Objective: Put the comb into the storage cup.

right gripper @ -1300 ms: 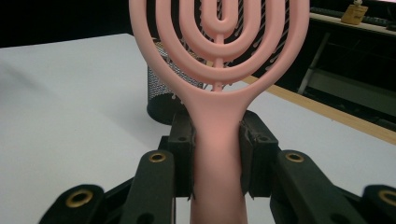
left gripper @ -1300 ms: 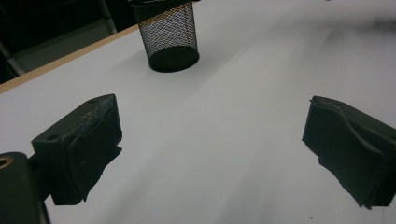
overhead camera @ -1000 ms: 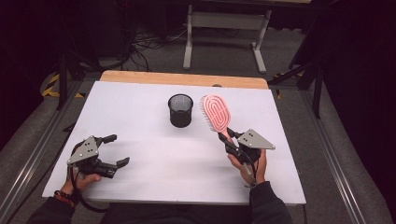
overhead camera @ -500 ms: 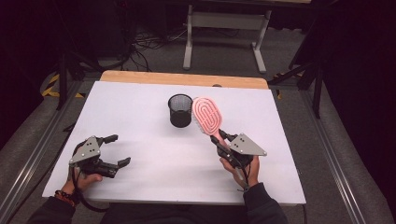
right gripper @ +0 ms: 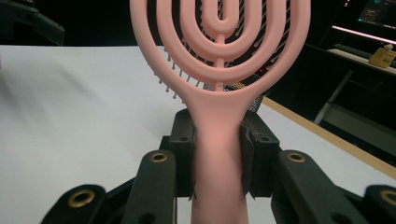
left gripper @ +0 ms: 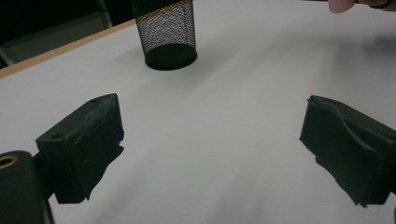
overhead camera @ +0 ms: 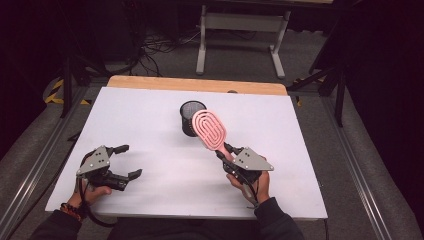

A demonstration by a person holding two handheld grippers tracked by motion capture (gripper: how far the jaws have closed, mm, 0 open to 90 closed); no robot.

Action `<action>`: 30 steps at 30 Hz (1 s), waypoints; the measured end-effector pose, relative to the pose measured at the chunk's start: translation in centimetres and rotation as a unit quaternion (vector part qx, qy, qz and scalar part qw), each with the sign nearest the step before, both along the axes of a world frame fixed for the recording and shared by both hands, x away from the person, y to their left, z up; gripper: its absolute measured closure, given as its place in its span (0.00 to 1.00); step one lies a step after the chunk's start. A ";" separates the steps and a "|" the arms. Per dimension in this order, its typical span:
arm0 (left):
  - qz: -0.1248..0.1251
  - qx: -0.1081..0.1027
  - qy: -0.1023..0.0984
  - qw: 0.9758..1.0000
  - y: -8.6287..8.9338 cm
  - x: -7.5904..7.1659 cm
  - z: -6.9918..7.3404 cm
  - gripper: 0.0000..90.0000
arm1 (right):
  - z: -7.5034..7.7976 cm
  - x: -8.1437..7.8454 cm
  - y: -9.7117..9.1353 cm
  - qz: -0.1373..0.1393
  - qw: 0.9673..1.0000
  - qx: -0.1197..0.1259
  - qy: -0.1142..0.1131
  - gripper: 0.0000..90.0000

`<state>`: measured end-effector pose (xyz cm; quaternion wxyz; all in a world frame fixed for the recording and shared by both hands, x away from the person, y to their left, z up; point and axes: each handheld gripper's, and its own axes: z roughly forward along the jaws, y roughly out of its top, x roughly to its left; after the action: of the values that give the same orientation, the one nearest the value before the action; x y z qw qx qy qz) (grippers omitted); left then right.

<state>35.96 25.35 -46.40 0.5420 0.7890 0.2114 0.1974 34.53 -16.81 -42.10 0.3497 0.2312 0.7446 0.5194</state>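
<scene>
The right gripper clamps the pink hairbrush by its handle, head beside the mesh cup.

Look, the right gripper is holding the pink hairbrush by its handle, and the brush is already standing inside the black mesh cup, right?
Not quite. The right gripper does hold the pink hairbrush by its handle, but the brush is outside the black mesh cup, raised beside it. The high view shows this.

Black jaws (brass-ringed screw holes), grey three-cornered plates, dark sleeves, beaded wristband
</scene>
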 end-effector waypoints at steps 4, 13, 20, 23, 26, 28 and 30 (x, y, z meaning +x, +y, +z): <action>-0.004 0.000 -0.002 1.000 -0.1 0.0 0.2 0.07 | -0.1 0.0 0.2 0.001 1.000 -0.001 -0.001 0.77; -0.011 -0.005 -0.015 1.000 -0.6 0.4 1.1 0.07 | -0.2 0.0 0.7 0.001 1.000 -0.007 -0.005 0.77; -0.014 -0.018 -0.017 1.000 -1.4 0.5 2.0 0.07 | -0.1 0.2 0.8 -0.004 1.000 -0.005 -0.009 0.77; -0.016 -0.019 -0.019 0.999 -1.7 0.6 2.2 0.07 | -0.1 0.2 0.8 -0.004 1.000 -0.005 -0.009 0.77; -0.019 -0.019 -0.022 0.999 -2.1 0.8 2.4 0.07 | -0.1 0.1 0.8 -0.005 1.000 -0.005 -0.011 0.77; -0.020 -0.023 -0.021 0.999 -2.4 0.8 2.6 0.07 | -0.1 0.1 0.8 -0.006 1.000 -0.005 -0.011 0.77; -0.023 -0.026 -0.022 0.999 -2.7 0.9 2.8 0.07 | -0.1 0.2 0.8 -0.007 1.000 -0.005 -0.012 0.77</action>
<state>36.84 22.66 -43.61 0.5714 0.7748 0.1859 0.1965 34.69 -15.99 -42.21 0.3632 0.2290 0.7412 0.5160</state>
